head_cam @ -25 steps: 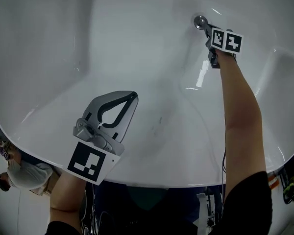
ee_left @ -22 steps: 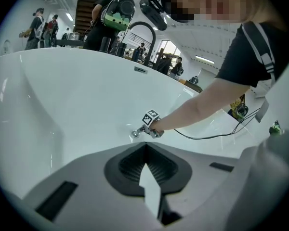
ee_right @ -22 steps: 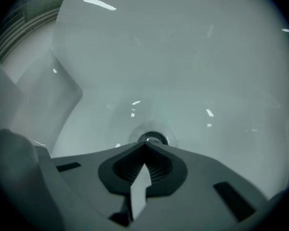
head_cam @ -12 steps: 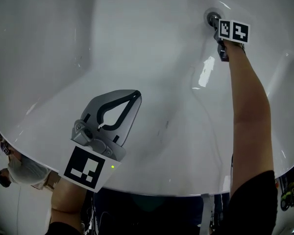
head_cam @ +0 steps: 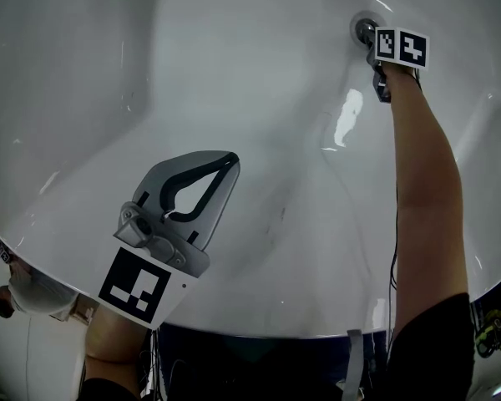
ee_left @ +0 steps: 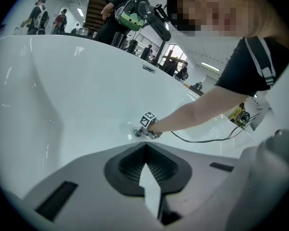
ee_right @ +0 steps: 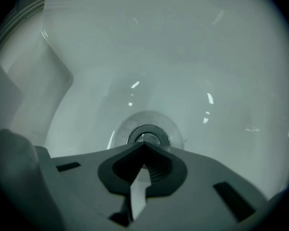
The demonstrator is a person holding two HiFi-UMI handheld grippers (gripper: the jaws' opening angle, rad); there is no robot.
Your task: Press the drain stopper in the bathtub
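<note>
The chrome drain stopper sits in the white bathtub floor at the far right of the head view. My right gripper is shut, and its joined tips rest at the stopper's near edge. In the right gripper view the round stopper lies just beyond the right gripper; whether the tips touch it cannot be told. My left gripper is shut on nothing and hovers over the tub's near slope, far from the drain. In the left gripper view the left gripper points toward the distant stopper.
The bathtub curves up steeply on the left and near sides, with its rim along the bottom. A black cable trails from the right arm. Several people stand beyond the tub's far rim.
The right gripper has moved a little farther forward onto the drain stopper. The left gripper has stayed over the near slope.
</note>
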